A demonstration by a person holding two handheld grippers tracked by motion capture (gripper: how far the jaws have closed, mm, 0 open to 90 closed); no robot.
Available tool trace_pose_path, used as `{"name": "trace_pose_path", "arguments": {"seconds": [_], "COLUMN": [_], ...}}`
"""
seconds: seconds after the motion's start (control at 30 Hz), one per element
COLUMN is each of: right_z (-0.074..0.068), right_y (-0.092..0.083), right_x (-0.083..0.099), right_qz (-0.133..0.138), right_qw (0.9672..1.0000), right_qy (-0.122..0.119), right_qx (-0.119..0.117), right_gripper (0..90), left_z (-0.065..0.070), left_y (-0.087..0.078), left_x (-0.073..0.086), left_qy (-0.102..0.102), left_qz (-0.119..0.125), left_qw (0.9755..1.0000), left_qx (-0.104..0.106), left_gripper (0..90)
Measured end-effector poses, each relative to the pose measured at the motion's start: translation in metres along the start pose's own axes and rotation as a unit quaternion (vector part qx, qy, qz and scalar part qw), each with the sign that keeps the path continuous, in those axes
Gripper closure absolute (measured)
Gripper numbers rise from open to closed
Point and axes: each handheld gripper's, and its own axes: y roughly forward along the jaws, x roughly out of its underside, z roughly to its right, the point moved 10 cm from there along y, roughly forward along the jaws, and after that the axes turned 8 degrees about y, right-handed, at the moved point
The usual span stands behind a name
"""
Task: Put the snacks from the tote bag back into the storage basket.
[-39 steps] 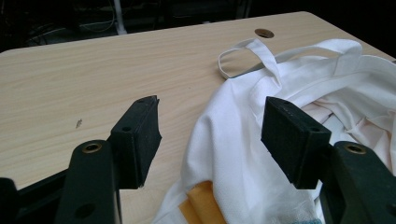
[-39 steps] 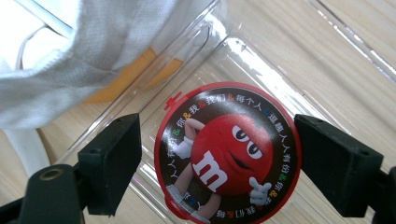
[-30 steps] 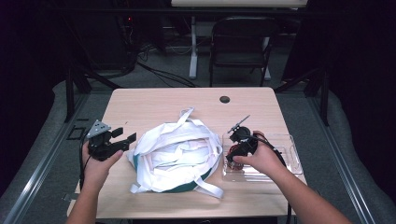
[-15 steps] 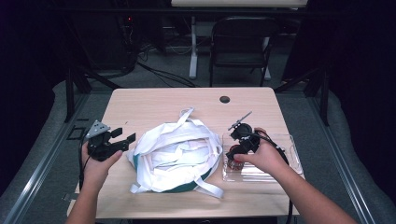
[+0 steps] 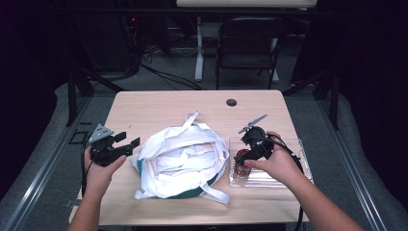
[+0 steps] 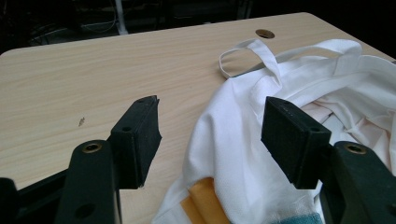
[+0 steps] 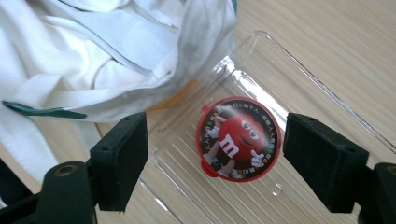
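Red and round, the candy tin is standing in the clear plastic tray at the right of the counter in the high view, with the right gripper hanging just above it in the person's right hand. The white cloth bag is lying heaped in the middle of the counter, its edge touching the tray's left side. The left gripper is hovering just left of the bag, its jaws spread apart and gripping nothing.

In the left gripper view, the left gripper is pointing across the counter with its jaws released and wide. The white cloth bag is lying between and beyond them, nearer the right-hand jaw, and whether that jaw is touching the cloth I cannot tell. A strap loop is resting on the wood farther off.

In the right gripper view, the right gripper is looking straight down on the candy tin, which is sitting in the clear plastic tray between the two jaws. The jaws have just been closing, yet they are standing clear of the tin on both sides, the right-hand one closer, so nothing is being grasped. The white cloth bag is crowding in behind the left-hand jaw and overlapping the tray's far corner.
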Motion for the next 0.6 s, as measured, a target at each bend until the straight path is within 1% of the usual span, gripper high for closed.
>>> {"name": "trace_pose_path", "arguments": {"seconds": [0.03, 0.07, 0.1, 0.23, 0.27, 0.3, 0.33, 0.4, 0.57, 0.6], "right_z": [-0.001, -0.003, -0.003, -0.009, -0.01, -0.012, -0.013, -0.016, -0.023, -0.025], "right_y": [-0.001, -0.003, -0.004, -0.008, -0.009, -0.009, -0.009, -0.01, -0.011, -0.011], "right_x": [-0.001, 0.0, 0.0, 0.004, 0.006, 0.006, 0.008, 0.01, 0.013, 0.014], "right_qz": [0.007, 0.007, 0.014, 0.019, 0.017, 0.022, 0.018, 0.02, 0.037, 0.036], "right_qw": [1.0, 1.0, 0.9999, 0.9997, 0.9997, 0.9997, 0.9997, 0.9996, 0.999, 0.999], "right_qy": [-0.003, -0.002, -0.004, -0.012, -0.016, -0.012, -0.016, -0.019, -0.026, -0.027], "right_qx": [-0.003, -0.006, -0.004, -0.003, -0.004, -0.007, -0.008, -0.007, -0.004, -0.005], "right_gripper": [22.7, 23.0, 23.3, 24.1, 24.3, 24.3, 24.3, 24.8, 25.0, 25.0], "left_z": [0.0, 0.0, 0.0, 0.0, 0.0, -0.001, -0.001, -0.001, -0.001, -0.001], "left_y": [0.0, 0.0, 0.0, -0.001, -0.001, -0.001, -0.001, -0.001, -0.001, -0.001], "left_x": [0.0, 0.0, 0.0, 0.0, 0.0, 0.0, 0.0, 0.0, 0.0, -0.001], "left_qy": [0.0, 0.0, 0.0, 0.0, 0.0, 0.0, -0.001, 0.0, 0.001, 0.0], "left_qz": [0.0, 0.0, 0.0, -0.001, -0.001, -0.001, -0.001, 0.0, 0.0, 0.002], "left_qw": [1.0, 1.0, 1.0, 1.0, 1.0, 1.0, 1.0, 1.0, 1.0, 1.0], "left_qx": [0.0, 0.0, 0.0, -0.001, -0.001, -0.001, -0.001, -0.002, -0.002, -0.002], "left_gripper": [37.1, 37.1, 37.2, 37.1, 37.2, 37.1, 37.2, 37.1, 37.1, 37.2]}}
